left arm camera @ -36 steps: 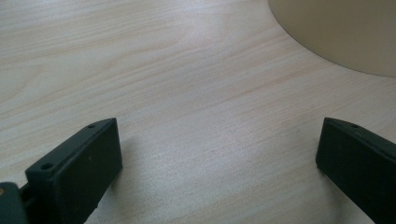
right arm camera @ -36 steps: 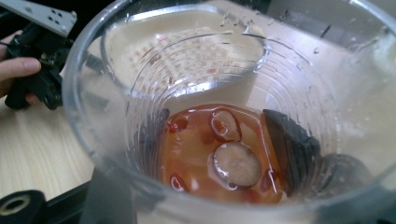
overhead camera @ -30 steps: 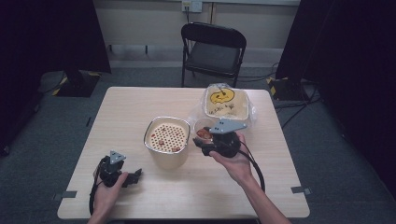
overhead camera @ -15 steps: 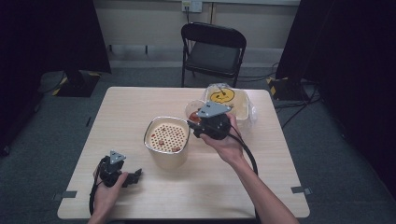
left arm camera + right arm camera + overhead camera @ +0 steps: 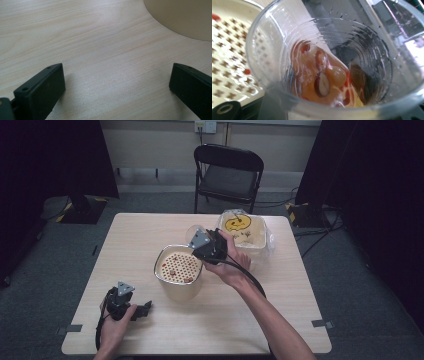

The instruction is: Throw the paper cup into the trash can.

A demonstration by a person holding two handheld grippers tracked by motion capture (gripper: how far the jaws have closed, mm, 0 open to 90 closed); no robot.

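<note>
My right gripper (image 5: 201,243) is shut on a clear plastic cup (image 5: 193,234), tipped toward a cream pot (image 5: 175,287) at the table's middle. Its jaws have just been closing further on the cup. In the right gripper view the cup (image 5: 324,62) holds amber liquid with red dates, a pale round fruit and small red berries. A perforated strainer (image 5: 227,50) sits in the pot (image 5: 177,265) with a few red bits on it. My left gripper (image 5: 142,309) rests near the table's front left, open (image 5: 116,82) over bare wood, the pot's wall (image 5: 180,17) just beyond it.
A clear-wrapped cream box with a yellow smiley face (image 5: 245,232) stands behind the right hand at the back right of the wooden table (image 5: 280,300). A black folding chair (image 5: 227,175) stands past the far edge.
The right hand has carried the cup leftward from beside the smiley box to the pot's back rim and tipped it more. The left gripper has stayed put.
</note>
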